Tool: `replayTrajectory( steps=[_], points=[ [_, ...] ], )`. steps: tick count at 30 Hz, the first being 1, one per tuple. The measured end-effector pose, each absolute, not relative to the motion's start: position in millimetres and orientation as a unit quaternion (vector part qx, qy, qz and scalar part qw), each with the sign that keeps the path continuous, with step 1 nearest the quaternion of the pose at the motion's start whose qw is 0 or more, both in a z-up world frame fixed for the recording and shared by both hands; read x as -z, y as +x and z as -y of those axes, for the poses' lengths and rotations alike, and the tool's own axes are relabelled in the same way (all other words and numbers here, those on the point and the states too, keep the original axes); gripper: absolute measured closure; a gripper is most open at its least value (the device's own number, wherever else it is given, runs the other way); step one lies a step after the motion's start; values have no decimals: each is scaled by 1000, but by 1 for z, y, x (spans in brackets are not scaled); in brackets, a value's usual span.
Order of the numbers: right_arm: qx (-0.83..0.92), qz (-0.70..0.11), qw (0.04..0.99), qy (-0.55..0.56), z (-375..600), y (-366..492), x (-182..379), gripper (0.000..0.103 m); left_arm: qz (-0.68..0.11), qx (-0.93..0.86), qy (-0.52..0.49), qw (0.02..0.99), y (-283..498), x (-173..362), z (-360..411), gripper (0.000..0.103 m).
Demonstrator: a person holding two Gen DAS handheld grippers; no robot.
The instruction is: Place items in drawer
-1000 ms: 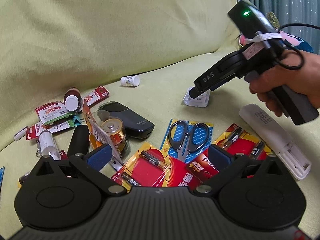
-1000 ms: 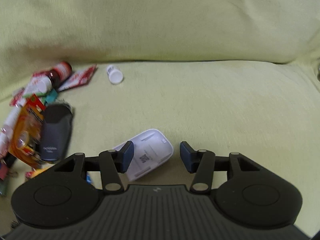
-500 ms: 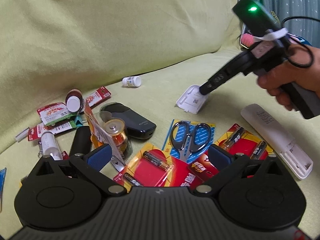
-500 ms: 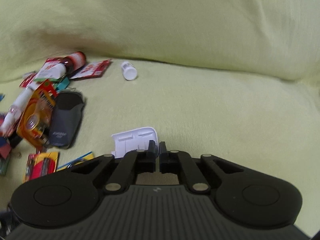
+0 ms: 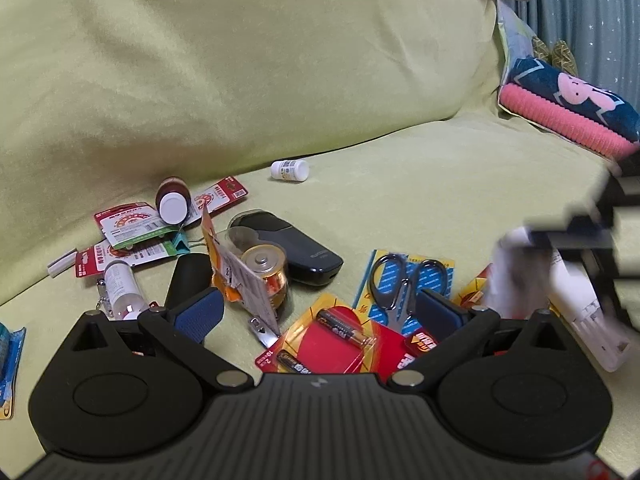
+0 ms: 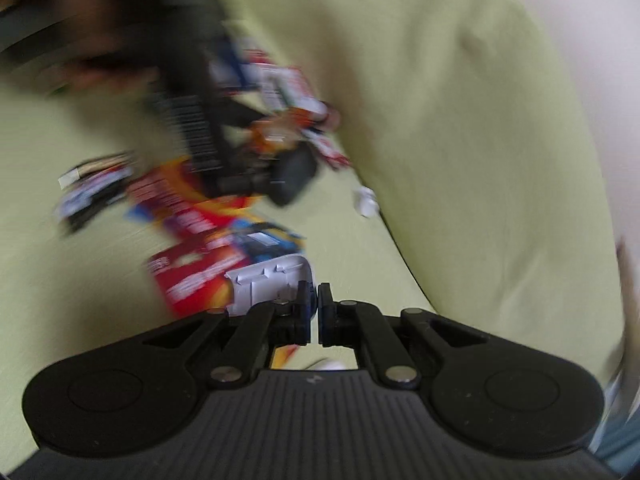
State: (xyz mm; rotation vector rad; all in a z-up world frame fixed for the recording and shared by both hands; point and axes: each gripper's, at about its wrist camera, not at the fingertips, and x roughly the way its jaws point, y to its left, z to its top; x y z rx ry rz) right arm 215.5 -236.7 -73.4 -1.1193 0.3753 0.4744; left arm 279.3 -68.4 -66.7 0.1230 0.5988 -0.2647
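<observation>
"2" on red battery card [image 5: 334,346]

You are in a home, working on a sofa [image 5: 420,184] in what looks like a living room. Its soft yellow-green back cushion [image 5: 240,60] rises behind the seat, and a folded towel [image 5: 568,100] in pink and navy lies at the seat's far right end. Beyond that end hangs a blue-grey curtain [image 5: 592,12] dotted with small stars. Household odds and ends are scattered on the seat below the cushion: carded scissors [image 5: 404,280], battery packs [image 5: 332,332], a brown medicine bottle [image 5: 172,198], a small white pill bottle [image 5: 290,170] and a white remote control [image 5: 584,308].
</observation>
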Motion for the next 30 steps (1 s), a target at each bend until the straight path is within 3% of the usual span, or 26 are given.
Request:
replayTrajectory(
  steps=[8, 14, 16, 18, 23, 30],
  points=[
    [-262, -190, 774, -545, 230, 165, 69, 99, -290, 121, 39, 949, 283, 63, 59, 1],
    [-276, -258, 789, -485, 224, 147, 64, 97, -285, 122, 26, 950, 283, 60, 55, 1],
    [-259, -298, 821, -413, 226, 150, 60, 88, -284, 124, 25, 950, 283, 59, 54, 1],
    [-221, -341, 854, -326, 229, 159, 53, 66, -285, 125, 26, 950, 283, 59, 53, 1],
    [-130, -396, 899, -136, 238, 169, 50, 53, -290, 136, 42, 946, 280, 58, 55, 1],
    [-48, -391, 913, -106, 221, 169, 82, 53, -290, 152, 51, 944, 275, 57, 59, 1]
  ],
)
